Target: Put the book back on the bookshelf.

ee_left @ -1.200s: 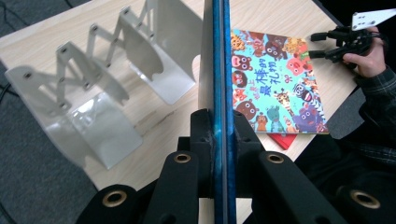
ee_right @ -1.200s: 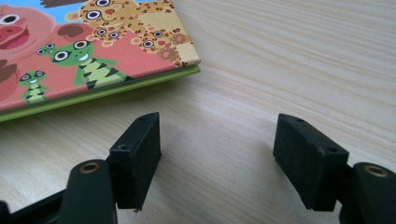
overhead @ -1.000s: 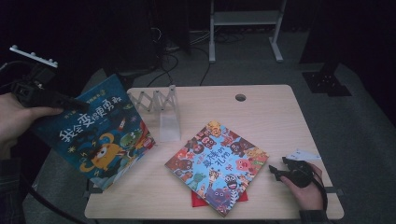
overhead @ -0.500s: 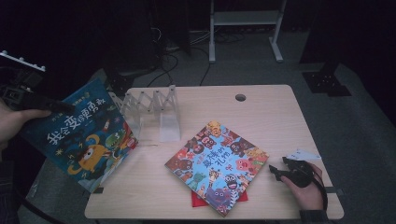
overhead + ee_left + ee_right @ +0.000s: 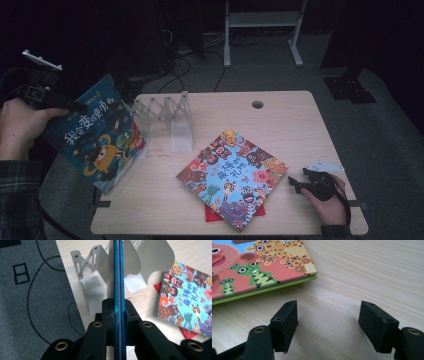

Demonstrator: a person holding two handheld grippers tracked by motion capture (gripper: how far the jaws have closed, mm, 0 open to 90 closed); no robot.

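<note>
My left gripper (image 5: 75, 106) is shut on the top edge of a blue picture book (image 5: 95, 137), which hangs tilted over the table's left edge, beside the metal book rack (image 5: 165, 112). In the left gripper view the book's blue edge (image 5: 118, 277) runs straight up from between my pads (image 5: 108, 308), with the rack's grey plates (image 5: 150, 258) just behind it. A second, colourful picture book (image 5: 232, 176) lies flat mid-table on something red (image 5: 212, 215). My right gripper (image 5: 296, 184) rests open on the table at the front right, its pads (image 5: 285, 320) empty, near that book's corner (image 5: 308, 267).
The wooden table (image 5: 280, 125) has a cable hole (image 5: 257, 104) at the back. A white card (image 5: 327, 166) lies by my right hand. Grey carpet with a black cable (image 5: 37, 290) lies left of the table. A white frame (image 5: 260, 30) stands behind.
My left gripper has carried the blue book leftward and a little lower, so it now hangs further over the table's left edge. The right gripper has stayed still.
</note>
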